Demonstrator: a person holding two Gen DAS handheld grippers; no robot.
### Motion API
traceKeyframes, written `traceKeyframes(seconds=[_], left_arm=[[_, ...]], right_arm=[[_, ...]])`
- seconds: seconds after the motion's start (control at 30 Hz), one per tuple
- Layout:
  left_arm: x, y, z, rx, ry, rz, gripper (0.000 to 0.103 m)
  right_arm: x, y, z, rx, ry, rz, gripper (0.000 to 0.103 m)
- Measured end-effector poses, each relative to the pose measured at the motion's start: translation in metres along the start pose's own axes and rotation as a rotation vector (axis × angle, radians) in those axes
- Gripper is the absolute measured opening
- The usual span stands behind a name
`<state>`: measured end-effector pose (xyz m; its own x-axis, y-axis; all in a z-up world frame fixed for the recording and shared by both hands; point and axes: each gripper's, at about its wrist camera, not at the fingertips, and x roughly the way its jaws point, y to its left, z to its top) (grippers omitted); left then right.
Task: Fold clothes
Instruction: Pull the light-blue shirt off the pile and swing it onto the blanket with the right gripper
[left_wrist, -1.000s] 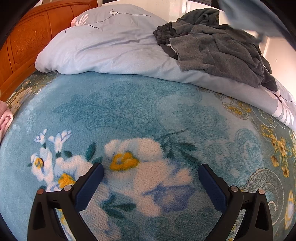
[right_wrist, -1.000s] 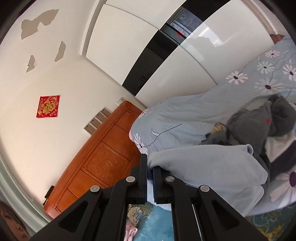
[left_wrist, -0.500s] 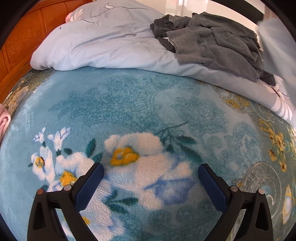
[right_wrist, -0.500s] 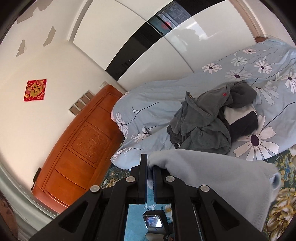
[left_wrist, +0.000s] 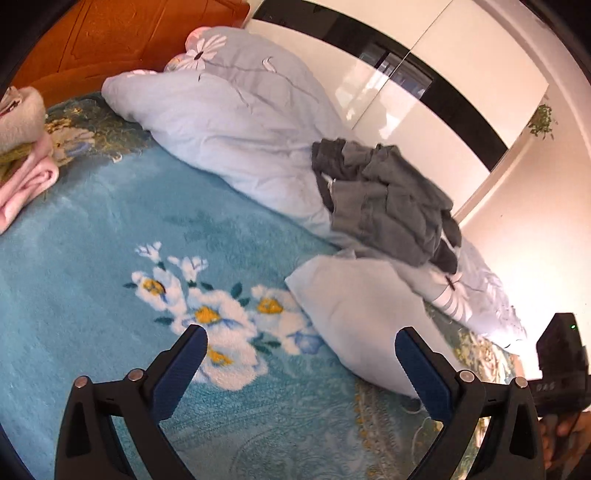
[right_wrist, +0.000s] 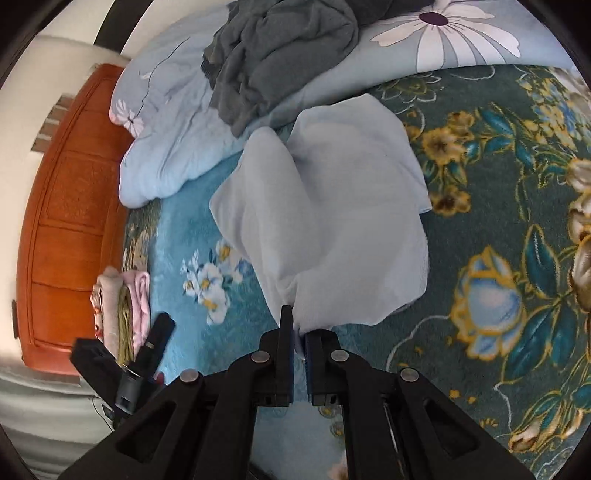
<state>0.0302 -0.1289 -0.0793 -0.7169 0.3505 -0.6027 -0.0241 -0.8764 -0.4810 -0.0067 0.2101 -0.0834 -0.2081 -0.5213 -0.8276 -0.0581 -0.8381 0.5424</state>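
Note:
A pale blue garment (right_wrist: 332, 206) lies bunched on the teal floral blanket (right_wrist: 498, 206). My right gripper (right_wrist: 299, 332) is shut on its near edge and holds that edge up. The same garment (left_wrist: 362, 314) shows in the left wrist view, just ahead and right of my left gripper (left_wrist: 299, 354), which is open and empty above the blanket (left_wrist: 92, 280). A heap of dark grey clothes (left_wrist: 384, 203) lies on the light blue quilt (left_wrist: 236, 122); it also shows in the right wrist view (right_wrist: 280, 51).
A stack of folded pink and beige clothes (left_wrist: 22, 147) sits at the far left by the orange wooden headboard (left_wrist: 110, 33); it also shows in the right wrist view (right_wrist: 122, 306). White wardrobe doors (left_wrist: 424, 92) stand behind the bed.
My right gripper has swung down from facing the wall and brought the pale blue garment onto the blanket. My left gripper has turned right and lifted, and the garment now lies before it.

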Motion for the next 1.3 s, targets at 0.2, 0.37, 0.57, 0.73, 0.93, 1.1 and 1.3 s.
traceKeyframes(seconds=[0.2,0.37,0.57,0.73,0.93,1.1,1.3], left_arm=[[-0.047,-0.014,0.019,0.070,-0.109,0.084,0.103],[-0.068,0.003,0.012,0.061,-0.069,0.073,0.103],[-0.104,0.033,-0.005,0.073,-0.075,0.194,0.103],[-0.108,0.061,0.005,-0.095,-0.136,0.148,0.103],[-0.104,0.060,0.008,-0.086,-0.120,0.137,0.103],[-0.111,0.069,0.005,-0.074,-0.129,0.160,0.103],[-0.129,0.086,0.004,-0.129,-0.149,0.136,0.103]], right_arm=[[-0.022,0.061,-0.004,-0.360,0.009,-0.242,0.042],[0.019,0.094,0.046,-0.416,-0.037,-0.250,0.054],[0.051,0.115,0.107,-0.273,-0.074,-0.357,0.054],[0.058,0.160,0.092,-0.419,-0.038,-0.328,0.054],[0.144,0.174,0.109,-0.319,-0.011,-0.370,0.054],[0.194,0.169,0.122,-0.167,0.021,-0.507,0.028],[0.139,0.170,0.108,-0.151,-0.038,-0.506,0.004]])
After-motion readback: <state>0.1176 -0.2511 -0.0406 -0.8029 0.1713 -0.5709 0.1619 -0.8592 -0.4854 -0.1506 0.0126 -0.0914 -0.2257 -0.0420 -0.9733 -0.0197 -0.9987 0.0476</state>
